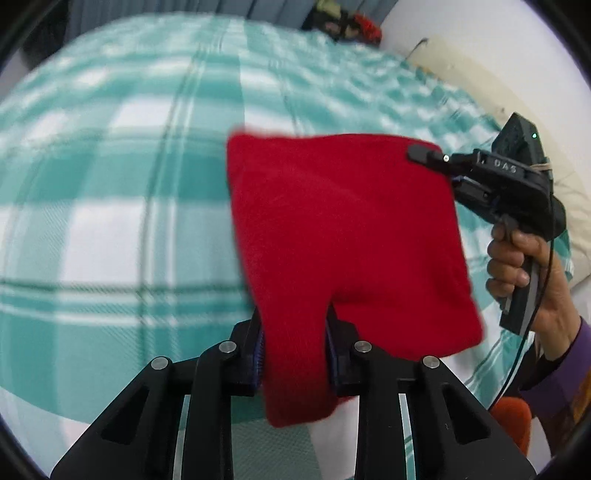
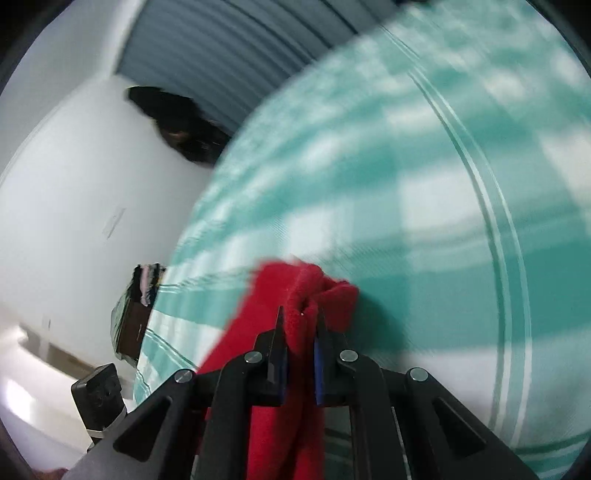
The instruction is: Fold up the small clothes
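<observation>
A red fleece cloth (image 1: 340, 229) hangs stretched above a bed with a teal and white checked sheet (image 1: 110, 192). My left gripper (image 1: 293, 325) is shut on the cloth's near edge, a fold of red fabric pinched between its pads. At the right of the left wrist view, a hand (image 1: 517, 258) holds my right gripper (image 1: 419, 153), whose tips clamp the cloth's far right corner. In the right wrist view the right gripper (image 2: 301, 319) is shut on a bunched red cloth (image 2: 295, 291) corner, the rest trailing down to the left.
A cream pillow (image 1: 461, 77) lies along the bed's right side by a white wall. A dark pile with red items (image 1: 347, 26) sits at the far end. An orange object (image 1: 513, 417) is at the lower right. The checked sheet (image 2: 424, 203) spreads wide beneath the cloth.
</observation>
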The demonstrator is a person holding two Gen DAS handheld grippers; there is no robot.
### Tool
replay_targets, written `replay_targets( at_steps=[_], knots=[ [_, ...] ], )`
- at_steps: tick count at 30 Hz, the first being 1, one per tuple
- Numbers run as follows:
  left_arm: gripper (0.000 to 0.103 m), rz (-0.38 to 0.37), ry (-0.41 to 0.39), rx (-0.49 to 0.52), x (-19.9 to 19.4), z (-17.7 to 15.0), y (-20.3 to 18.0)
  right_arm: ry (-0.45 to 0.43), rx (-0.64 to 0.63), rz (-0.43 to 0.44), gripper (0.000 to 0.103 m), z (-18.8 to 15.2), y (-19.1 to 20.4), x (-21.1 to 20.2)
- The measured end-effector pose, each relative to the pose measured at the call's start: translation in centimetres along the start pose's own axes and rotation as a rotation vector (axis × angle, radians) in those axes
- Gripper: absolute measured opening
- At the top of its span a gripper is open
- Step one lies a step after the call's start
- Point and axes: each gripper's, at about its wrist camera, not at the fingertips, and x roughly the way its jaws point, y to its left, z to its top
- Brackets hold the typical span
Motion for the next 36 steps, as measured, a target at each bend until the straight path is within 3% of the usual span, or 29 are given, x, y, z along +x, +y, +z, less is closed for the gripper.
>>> replay_targets(
  at_steps=[5,8,10,11,12,13,14,15,17,18,20,27,36],
  knots=[
    [0.026,-0.013,-0.126,0.008,-6.5,3.6,0.1,-0.087,-0.110,0.071,0.010,4.5,6.7,-2.7],
    [0.028,-0.018,-0.153,0.006,-8.0,4.7,-0.1,-0.117,-0.131,0.078,0.010,5.8,8.3,-3.4],
    [0.040,-0.013,-0.130,-0.008,-7.4,4.3,0.0,-0.121,-0.117,0.044,0.011,5.9,7.7,-3.3],
    [0.055,0.012,-0.107,-0.018,-6.2,3.9,0.1,-0.115,-0.103,0.027,0.012,5.7,7.1,-3.1],
    [0.067,0.065,-0.083,-0.025,-4.5,3.3,0.2,-0.098,-0.084,-0.035,0.019,5.2,5.7,-2.5],
    [0.067,0.126,-0.061,-0.028,-3.4,2.6,0.4,-0.079,-0.082,-0.127,0.027,4.7,4.7,-1.9],
    [0.067,0.224,-0.021,-0.020,-1.9,1.5,0.5,-0.057,-0.085,-0.240,0.054,4.4,3.8,-1.4],
    [0.067,0.269,-0.005,-0.006,-1.8,0.8,0.6,-0.025,-0.098,-0.385,0.079,3.2,2.8,-1.1],
    [0.071,0.327,-0.028,0.021,-2.4,-0.5,0.3,0.006,-0.138,-0.524,0.083,0.8,2.1,-1.7],
    [0.079,0.356,-0.054,0.033,-3.1,-1.0,0.0,0.013,-0.169,-0.563,0.087,-1.0,2.4,-2.6],
    [0.085,0.404,-0.097,0.048,-4.4,-1.6,-0.6,0.017,-0.204,-0.612,0.099,-3.4,3.4,-3.9],
    [0.091,0.497,-0.182,0.127,-8.2,-2.2,-3.5,-0.009,-0.308,-0.618,0.101,-11.7,10.1,-7.8],
    [0.098,0.544,-0.272,0.174,-12.6,-4.6,-7.3,-0.042,-0.307,-0.663,0.102,-17.5,16.4,-11.2]
  ],
)
